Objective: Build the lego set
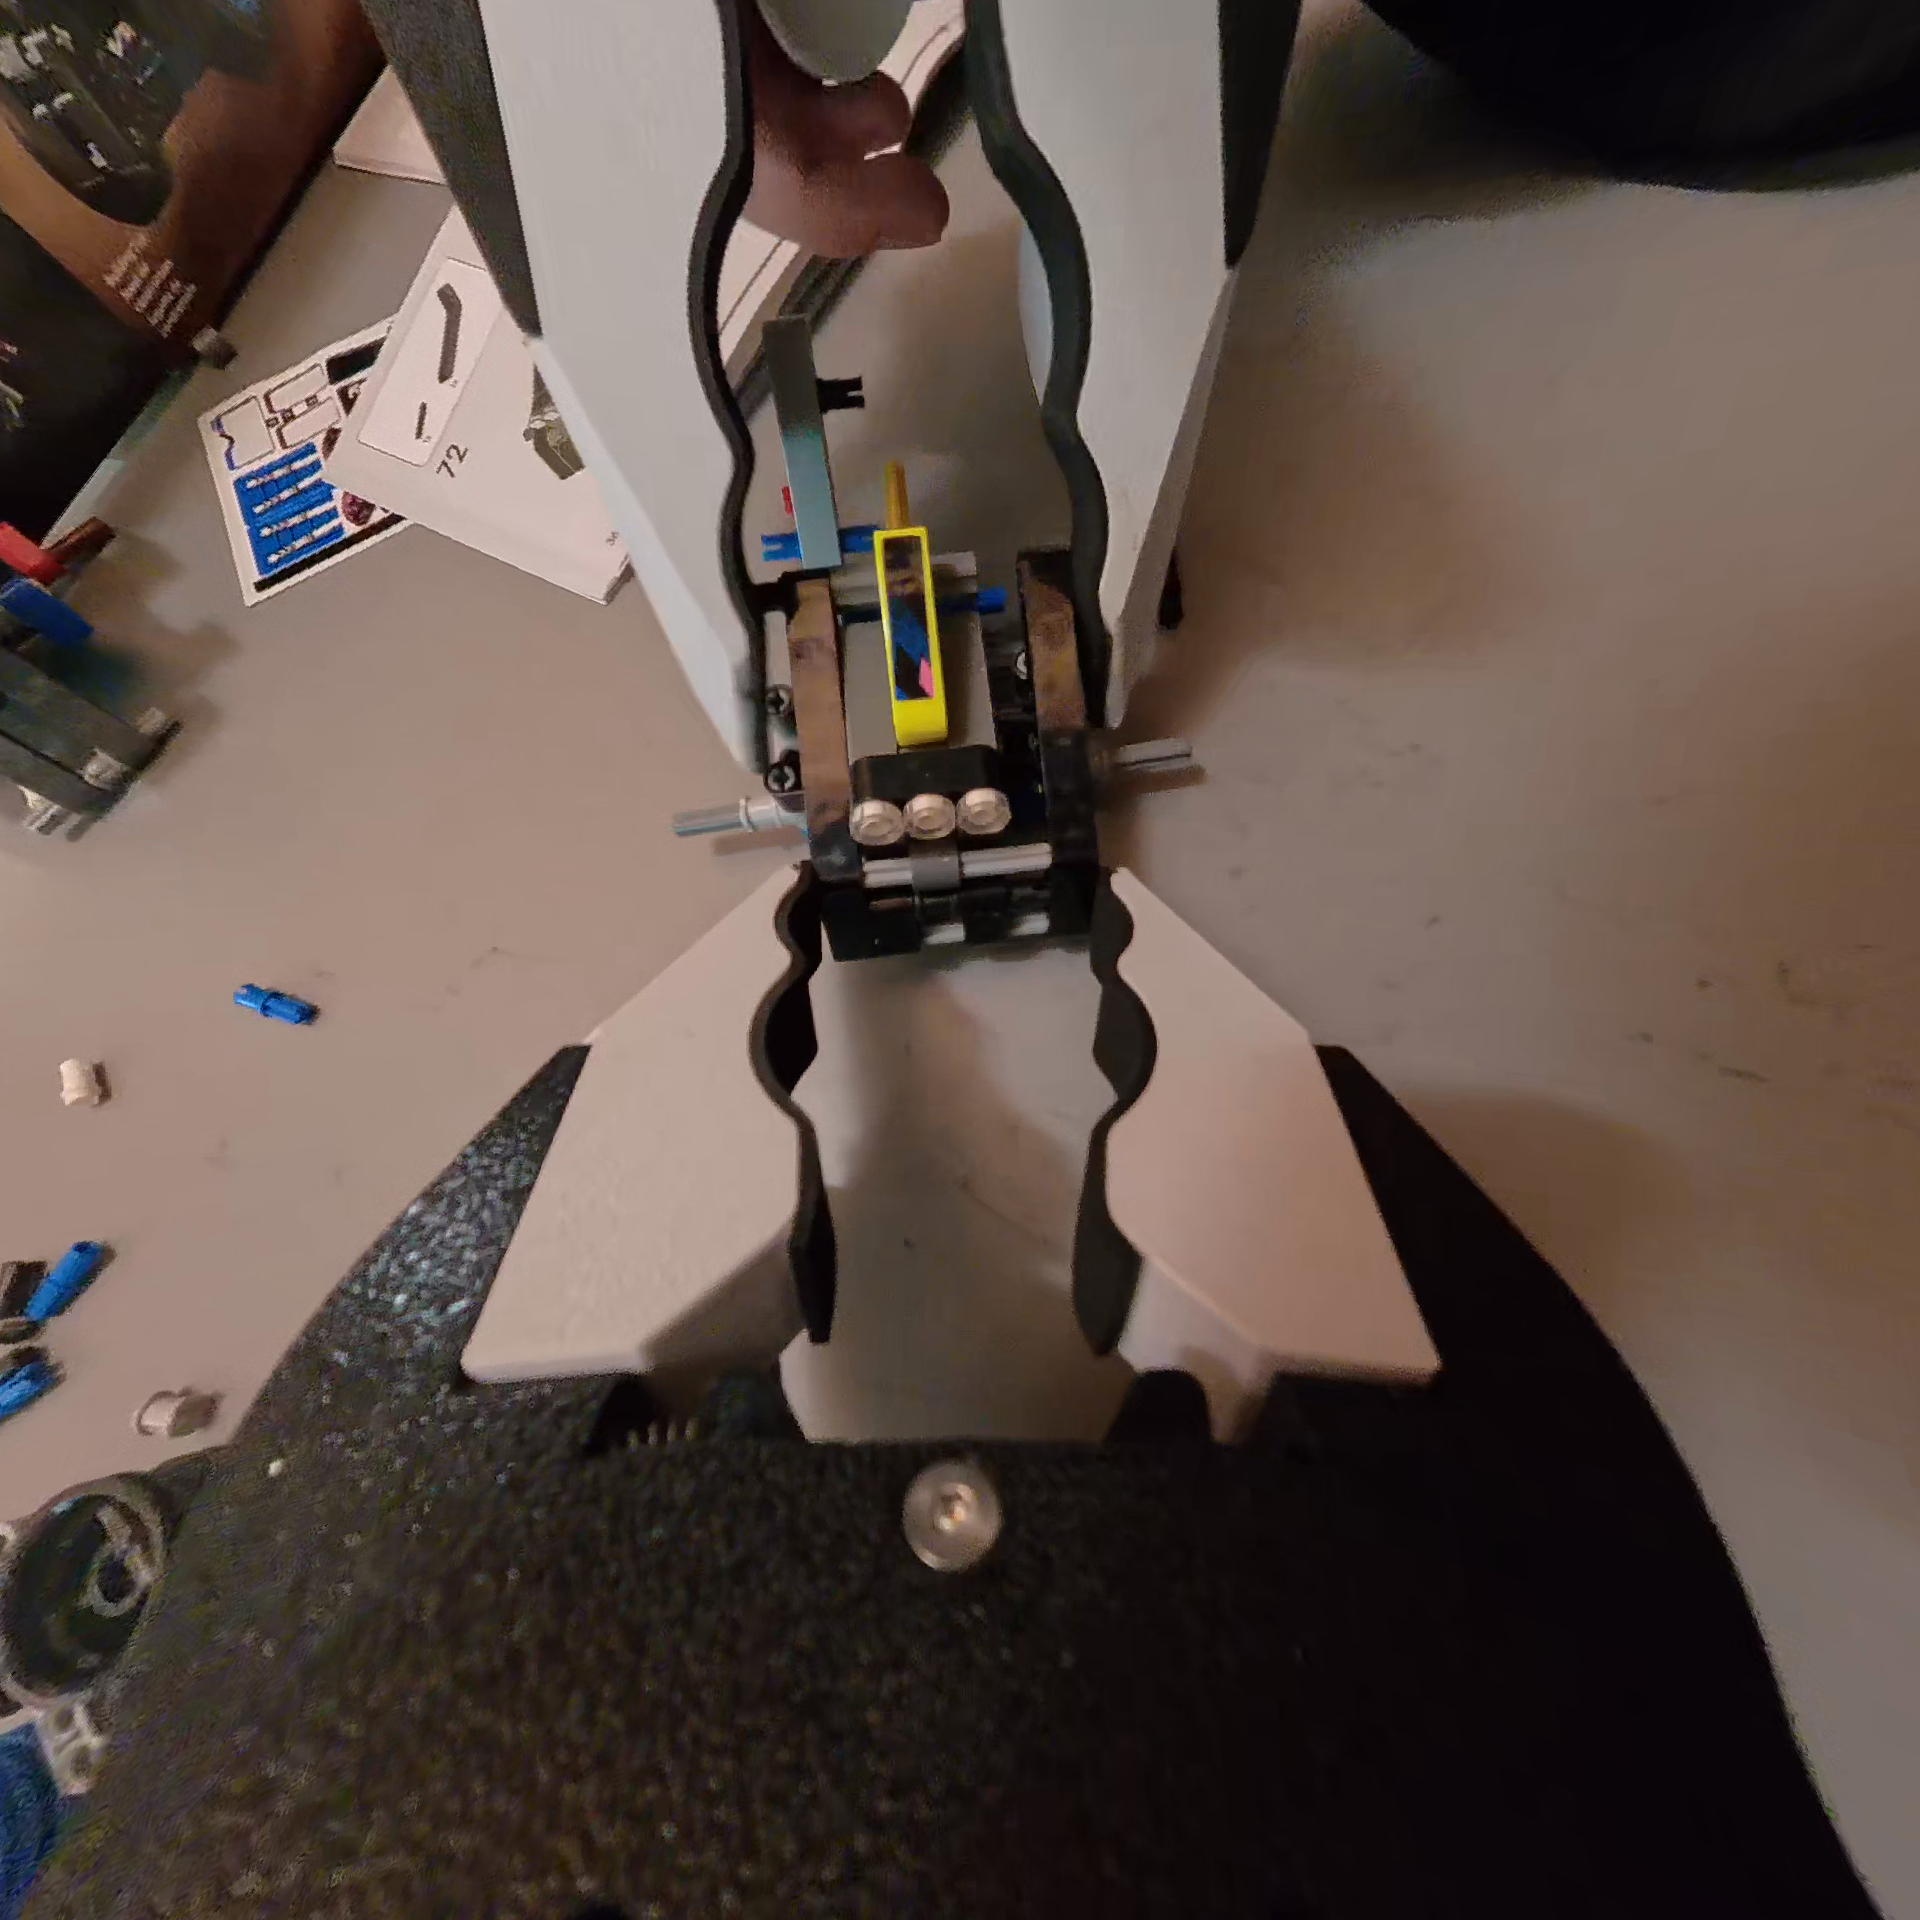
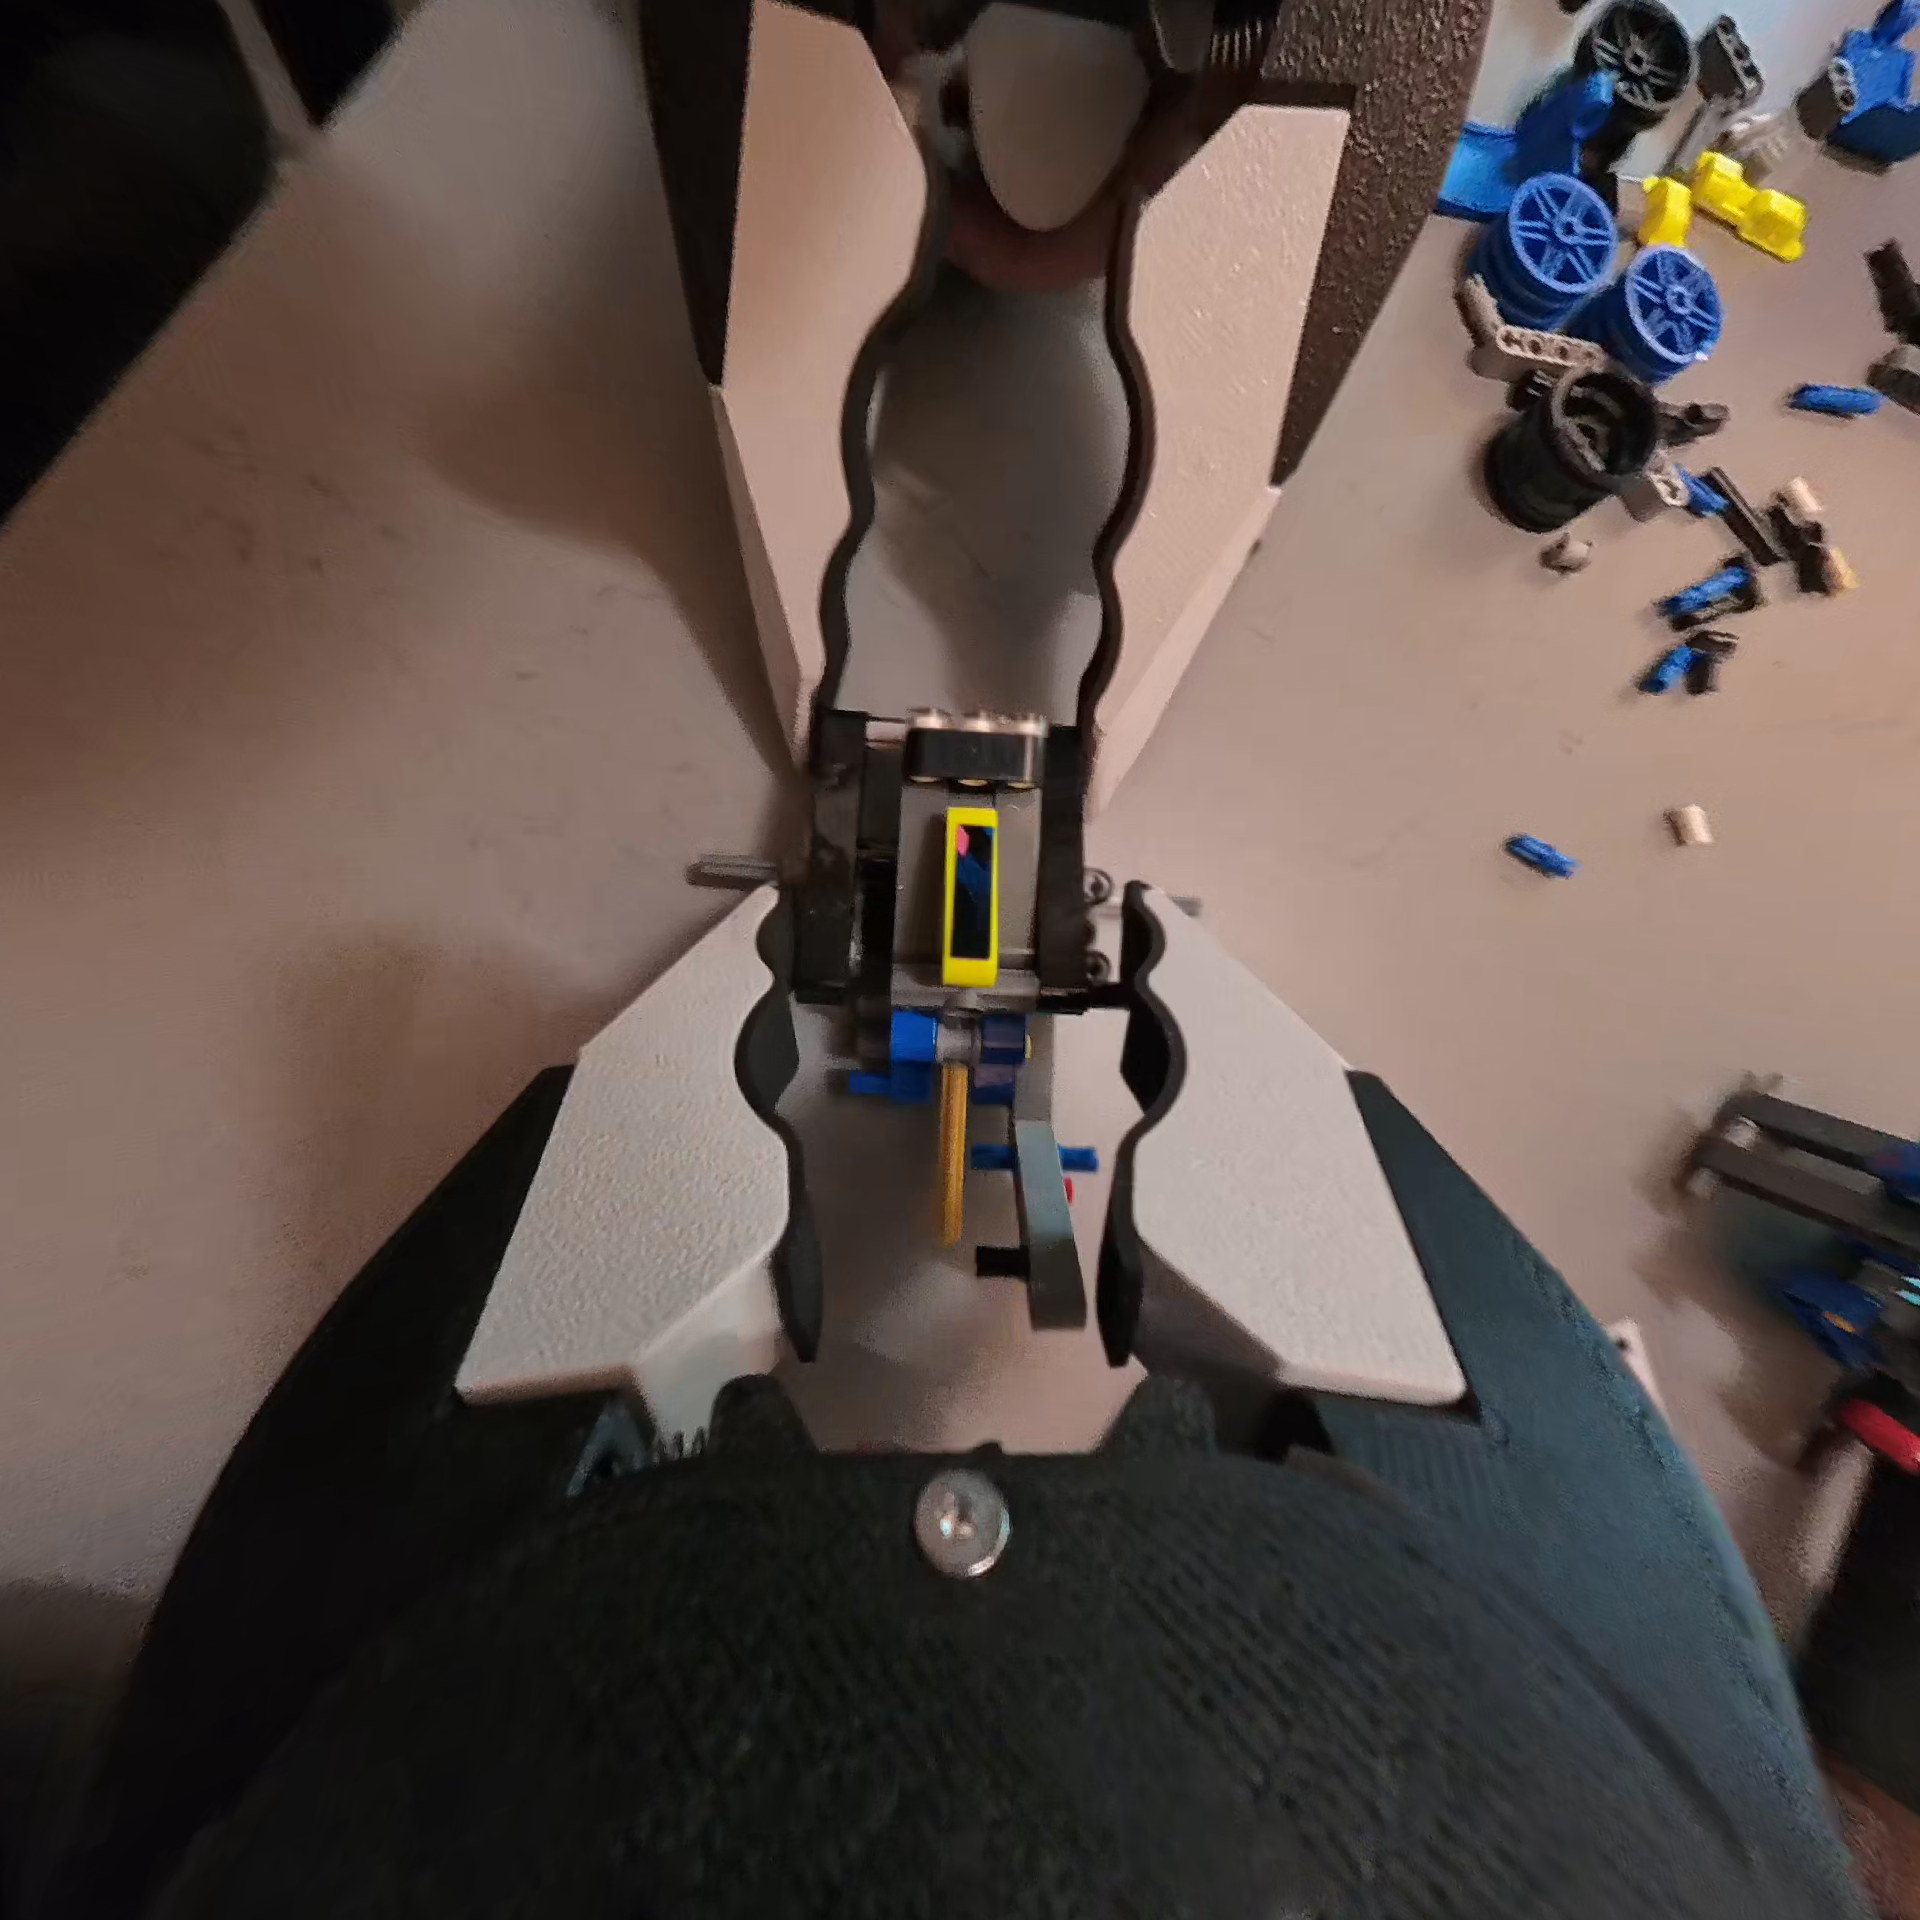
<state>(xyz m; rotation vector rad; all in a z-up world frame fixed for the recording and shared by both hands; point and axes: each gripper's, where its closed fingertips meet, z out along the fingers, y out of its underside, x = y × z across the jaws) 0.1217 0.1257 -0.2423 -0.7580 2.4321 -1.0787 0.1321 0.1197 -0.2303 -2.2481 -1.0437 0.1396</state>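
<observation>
Brick model (image 1: 940, 821) on table (image 1: 1455, 935), left gripper (image 1: 951, 914) clamping it, right gripper (image 2: 951, 935) too

A pale tabletop (image 1: 1455, 520) carried a brick model (image 1: 935, 790), loose blue pins (image 1: 272, 1003), an open booklet (image 1: 457, 457) and blue wheels (image 2: 1558, 234).

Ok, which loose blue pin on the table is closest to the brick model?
The lone blue pin beside the white bush, nearest the brick model; the others lie at the lower left edge.
</observation>
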